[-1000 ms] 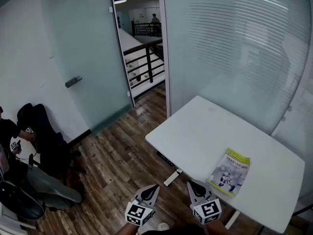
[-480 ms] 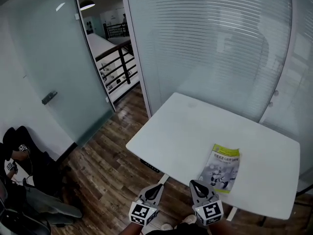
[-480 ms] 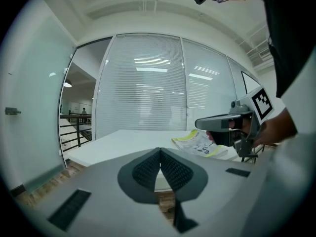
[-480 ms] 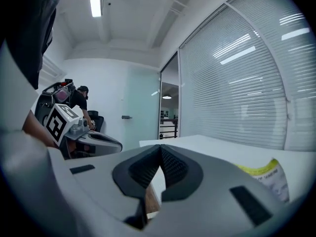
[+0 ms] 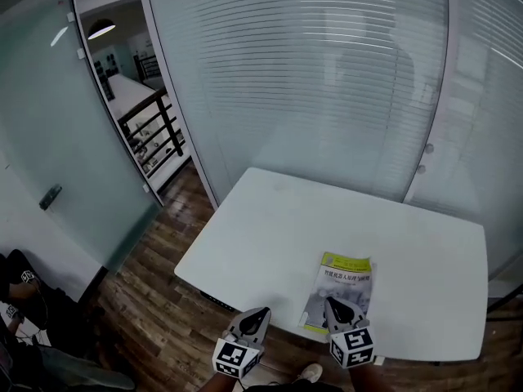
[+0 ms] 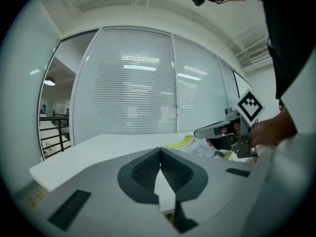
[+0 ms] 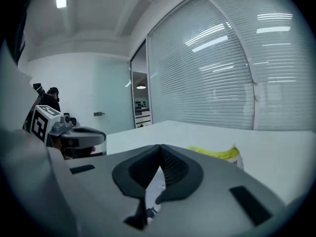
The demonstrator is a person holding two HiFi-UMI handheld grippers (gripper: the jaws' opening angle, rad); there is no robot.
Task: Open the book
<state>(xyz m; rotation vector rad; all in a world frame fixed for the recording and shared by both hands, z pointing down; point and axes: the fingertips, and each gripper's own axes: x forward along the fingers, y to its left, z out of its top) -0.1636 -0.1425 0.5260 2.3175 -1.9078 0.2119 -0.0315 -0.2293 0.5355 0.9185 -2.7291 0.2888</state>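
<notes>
A closed book (image 5: 341, 288) with a yellow-green top band and a grey cover picture lies flat near the front edge of the white table (image 5: 270, 227). My right gripper (image 5: 330, 302) is shut and empty, its tip over the book's near edge. My left gripper (image 5: 261, 311) is shut too, at the table's front edge to the left of the book. In the left gripper view, the closed jaws (image 6: 160, 150) point across the table, with the book (image 6: 186, 143) and the right gripper (image 6: 222, 131) to the right. The right gripper view shows its own shut jaws (image 7: 160, 147) and the book (image 7: 220, 153) just beyond.
Frosted glass walls with blinds (image 5: 327, 88) stand close behind the table. A glass door (image 5: 57, 153) and an open doorway with a railing (image 5: 151, 137) are at the left. Wooden floor (image 5: 155, 300) lies left of the table. A seated person (image 7: 49, 100) is far off.
The head view has swung round, so the table and book now sit centred. Both grippers have come up to the table's front edge, and the right one now reaches the book's near edge.
</notes>
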